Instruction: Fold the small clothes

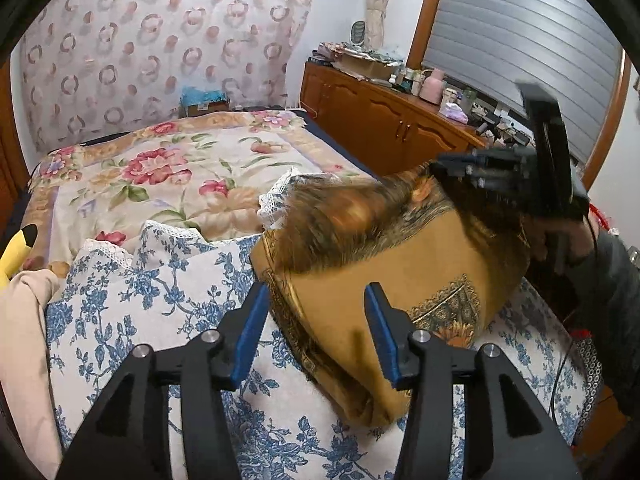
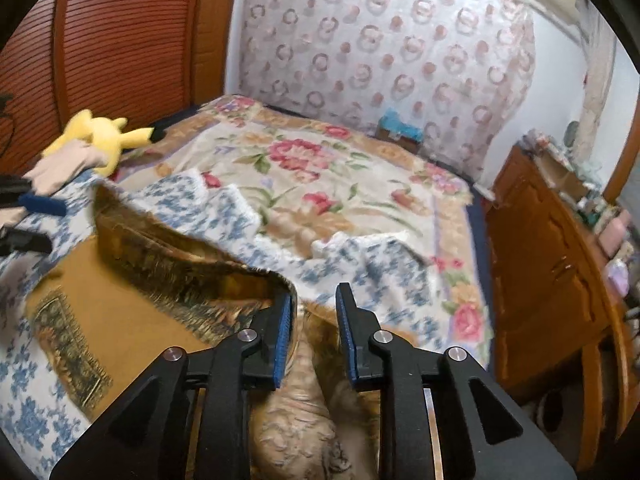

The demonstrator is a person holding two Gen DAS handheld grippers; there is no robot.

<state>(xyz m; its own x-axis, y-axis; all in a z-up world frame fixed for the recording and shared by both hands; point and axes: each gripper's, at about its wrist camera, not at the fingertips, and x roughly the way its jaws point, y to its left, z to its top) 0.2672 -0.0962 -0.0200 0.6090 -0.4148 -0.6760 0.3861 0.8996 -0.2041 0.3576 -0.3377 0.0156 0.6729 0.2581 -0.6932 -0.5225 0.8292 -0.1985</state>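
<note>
A mustard-yellow cloth [image 1: 400,264] with a dark ornate border and sunflower motifs lies partly folded on a blue-flowered white sheet [image 1: 160,300]. My left gripper [image 1: 316,328] is open, its blue pads either side of the cloth's near edge without pressing it. My right gripper [image 1: 452,168], blurred, hovers over the cloth's far edge, held by a person's hand [image 1: 568,240]. In the right wrist view the right gripper [image 2: 314,320] is open. A raised corner of the cloth [image 2: 120,300] rests against its left pad [image 2: 282,332]. The left gripper [image 2: 36,220] shows at that view's left edge.
A flowered blanket [image 1: 180,168] covers the bed beyond the sheet. A yellow plush toy [image 2: 100,136] and a beige garment [image 2: 64,168] lie at the left side. A wooden cabinet [image 2: 540,280] with clutter on top runs along the right. A patterned curtain [image 1: 160,40] hangs behind.
</note>
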